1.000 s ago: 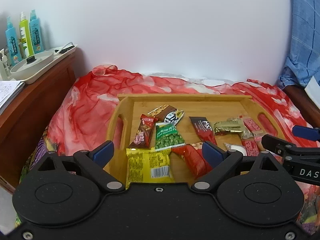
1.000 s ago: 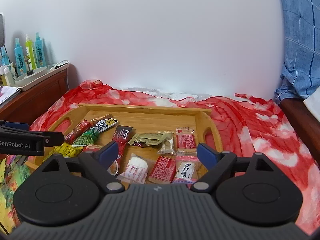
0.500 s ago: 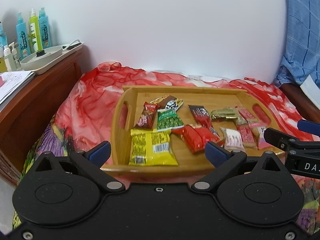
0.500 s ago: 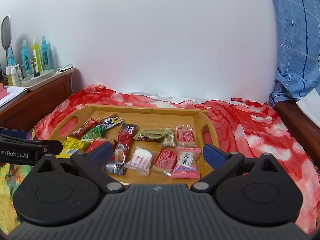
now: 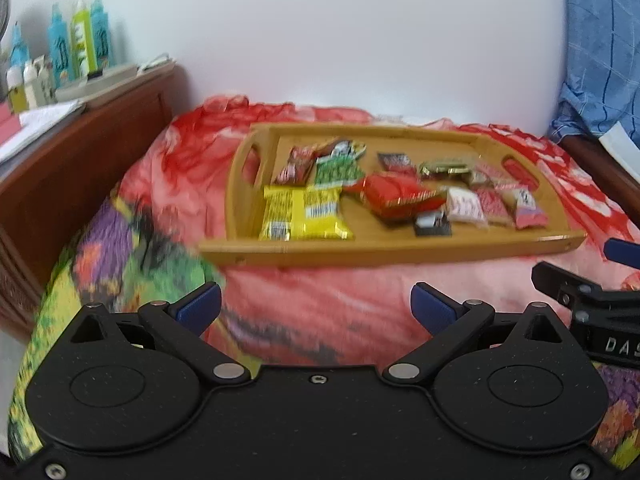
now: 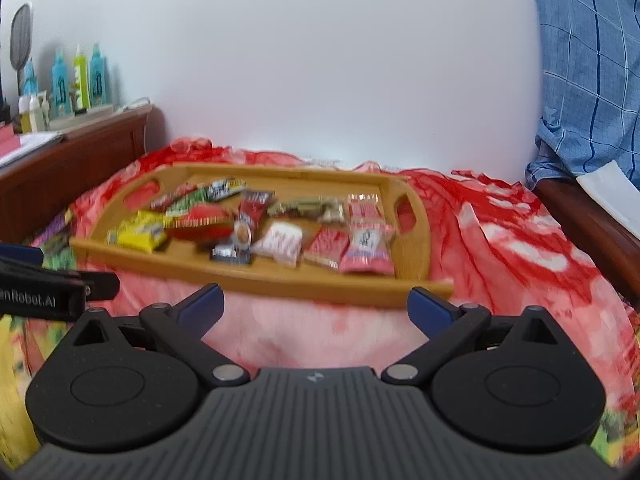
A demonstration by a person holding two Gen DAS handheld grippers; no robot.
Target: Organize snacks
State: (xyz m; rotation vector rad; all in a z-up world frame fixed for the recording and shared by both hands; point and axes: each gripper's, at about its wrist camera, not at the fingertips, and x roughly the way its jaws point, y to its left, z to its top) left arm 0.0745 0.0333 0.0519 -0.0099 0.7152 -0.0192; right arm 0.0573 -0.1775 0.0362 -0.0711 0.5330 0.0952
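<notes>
Both jaws of the left hand-held gripper (image 5: 316, 307) stand spread wide with nothing between them, only the red patterned bedspread (image 5: 320, 304) below; they have just been opening a little further. Likewise the right hand-held gripper (image 6: 316, 306) is fully spread and empty over the same cloth, its jaws having just opened as well. Each tool shows at the edge of the other's view, so the two sit side by side, short of the near rim of the wooden tray (image 5: 400, 250).

That tray, with a cut-out handle at each end, lies on the bed ahead of both. Inside it the snacks are spread out: a yellow bag (image 5: 304, 213) at the near left, a green packet (image 5: 338, 170) and a dark red bar (image 5: 296, 164) behind it, a red pouch (image 5: 394, 192) in the middle, a small black packet (image 5: 432, 224) at the near rim, and pink and white sachets (image 6: 366, 248) towards the right end. The views are blurred, so the labels cannot be read.

Left of the bed stands a wooden desk (image 5: 80, 152) carrying bottles (image 5: 80, 36) and papers. A blue checked cloth (image 6: 588, 72) hangs at the right.
</notes>
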